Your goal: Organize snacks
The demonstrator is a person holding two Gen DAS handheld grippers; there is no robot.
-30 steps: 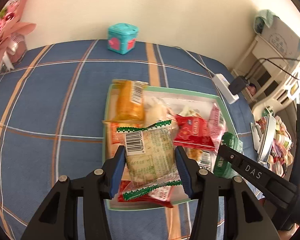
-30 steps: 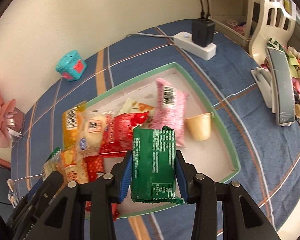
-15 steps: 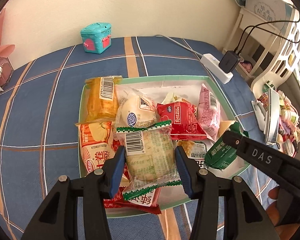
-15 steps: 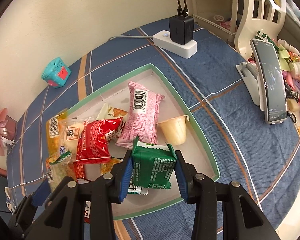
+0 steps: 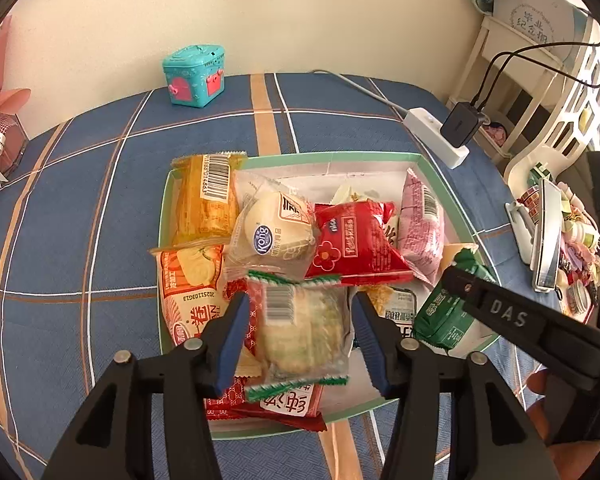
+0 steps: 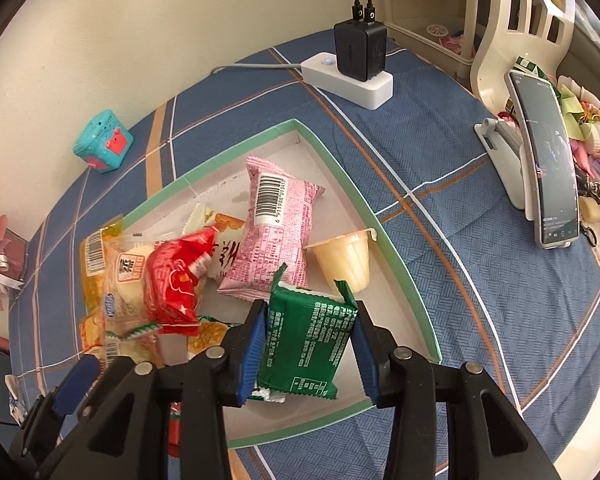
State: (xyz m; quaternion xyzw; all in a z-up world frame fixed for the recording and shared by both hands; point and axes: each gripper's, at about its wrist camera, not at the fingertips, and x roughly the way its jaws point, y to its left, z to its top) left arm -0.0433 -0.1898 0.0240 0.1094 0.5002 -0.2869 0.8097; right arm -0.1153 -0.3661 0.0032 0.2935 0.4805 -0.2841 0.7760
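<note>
A green-rimmed tray (image 5: 340, 157) (image 6: 404, 264) on the blue plaid cloth holds several snack packs: orange (image 5: 204, 200), a clear bun pack (image 5: 272, 232), red (image 5: 356, 240) (image 6: 176, 280), pink (image 5: 422, 216) (image 6: 276, 236) and a jelly cup (image 6: 346, 258). My left gripper (image 5: 298, 336) stands open over the tray's near side; a blurred clear cracker pack with green edges (image 5: 300, 332) lies loose between its fingers. My right gripper (image 6: 310, 354) is shut on a green pack (image 6: 308, 344) (image 5: 444, 312), held just above the tray's near right corner.
A teal toy box (image 5: 194, 76) (image 6: 102, 148) stands by the wall. A white power strip with a black charger (image 5: 440, 136) (image 6: 360, 68) lies at the back right. A phone on a stand (image 6: 548, 164) (image 5: 546, 232) and small clutter are on the right. Pink decoration (image 5: 0, 120) is at the left.
My left gripper has opened and the cracker pack has come loose between its fingers, dropping toward the tray. My right gripper has lowered the green pack toward the tray's near right corner.
</note>
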